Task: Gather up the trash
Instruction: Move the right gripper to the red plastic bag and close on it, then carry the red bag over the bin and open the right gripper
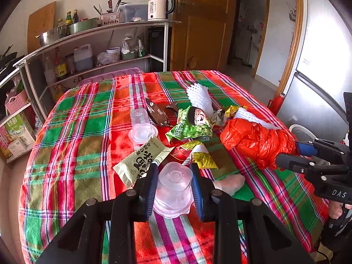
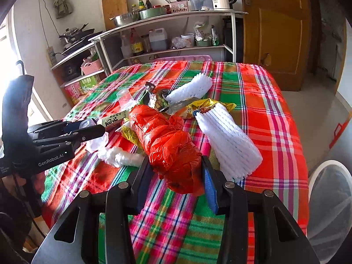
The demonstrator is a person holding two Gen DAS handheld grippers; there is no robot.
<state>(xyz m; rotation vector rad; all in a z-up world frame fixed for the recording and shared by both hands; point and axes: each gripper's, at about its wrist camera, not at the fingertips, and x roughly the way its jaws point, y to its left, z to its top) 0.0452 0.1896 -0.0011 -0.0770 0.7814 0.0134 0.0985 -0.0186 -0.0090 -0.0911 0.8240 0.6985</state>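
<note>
The left claw clamps an upturned clear plastic cup at the near edge of the bench. The right claw grips the near end of the red plastic bag, whose long axis runs away toward the wrapper pile. A white bin stands just right of the bench, nearer the right claw.

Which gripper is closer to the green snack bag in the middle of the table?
Left, narrowly. The left gripper holds a clear cup just in front of the green snack bag; the right gripper, on the orange bag, sits off to its side.
</note>
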